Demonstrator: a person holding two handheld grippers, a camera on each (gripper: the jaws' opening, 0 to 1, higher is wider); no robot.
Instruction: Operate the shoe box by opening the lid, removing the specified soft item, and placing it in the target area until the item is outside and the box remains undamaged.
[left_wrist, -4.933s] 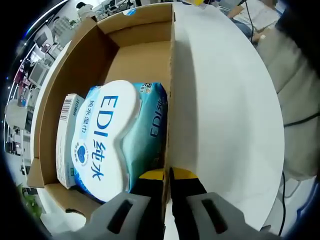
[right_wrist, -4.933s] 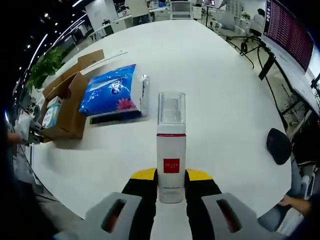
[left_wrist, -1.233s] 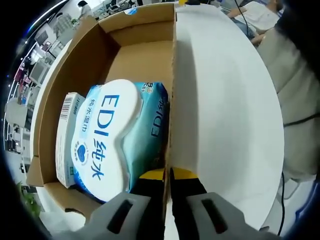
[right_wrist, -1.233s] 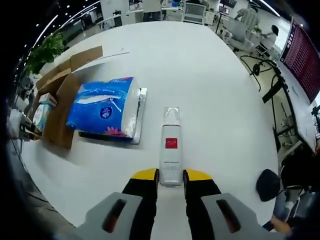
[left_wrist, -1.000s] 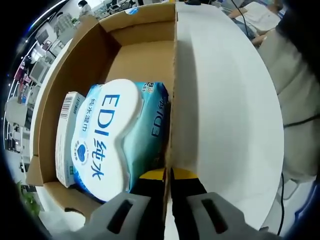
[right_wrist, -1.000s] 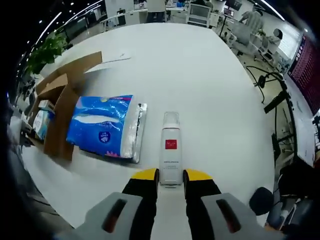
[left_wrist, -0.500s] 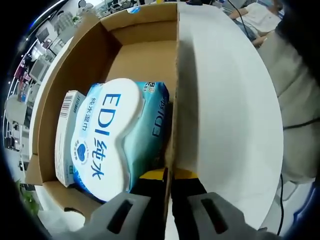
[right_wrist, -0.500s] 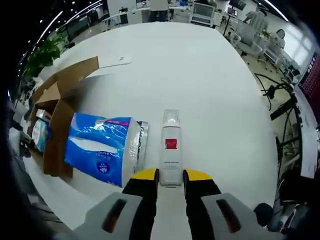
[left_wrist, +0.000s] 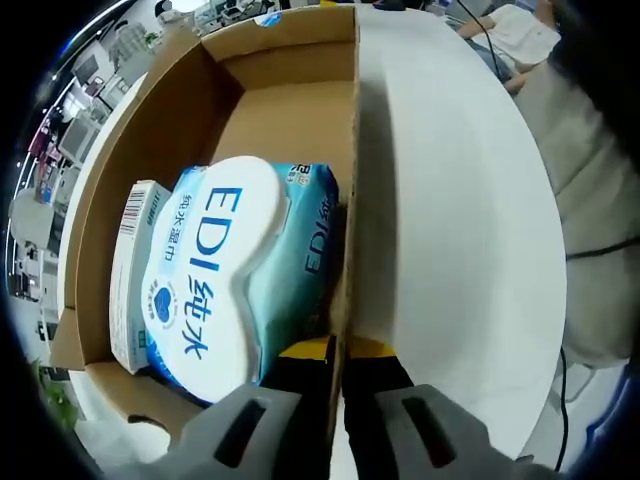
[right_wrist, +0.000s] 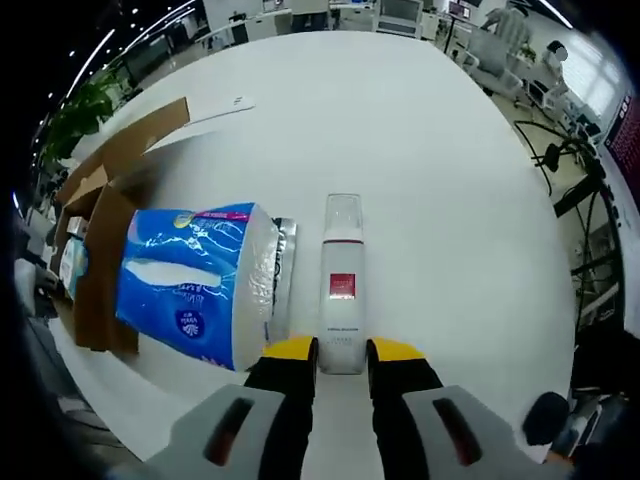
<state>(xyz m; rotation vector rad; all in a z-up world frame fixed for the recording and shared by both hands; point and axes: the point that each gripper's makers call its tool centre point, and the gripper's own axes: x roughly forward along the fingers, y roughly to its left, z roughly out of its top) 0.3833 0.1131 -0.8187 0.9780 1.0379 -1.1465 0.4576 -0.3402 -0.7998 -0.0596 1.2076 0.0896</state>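
Shoe box (left_wrist: 280, 120) open on the white table (left_wrist: 450, 200), its flaps spread; a blue soft tissue pack (right_wrist: 195, 285) already lies outside on the table beside the box, while a wet-wipe pack (left_wrist: 225, 270) and a small carton (left_wrist: 135, 275) remain inside. Left gripper (left_wrist: 335, 350) is clamped on the box's side wall, steadying it. Right gripper (right_wrist: 342, 352) grasps the base of a white pump bottle (right_wrist: 342, 285) just beside the tissue pack, apparently setting it down; release remains
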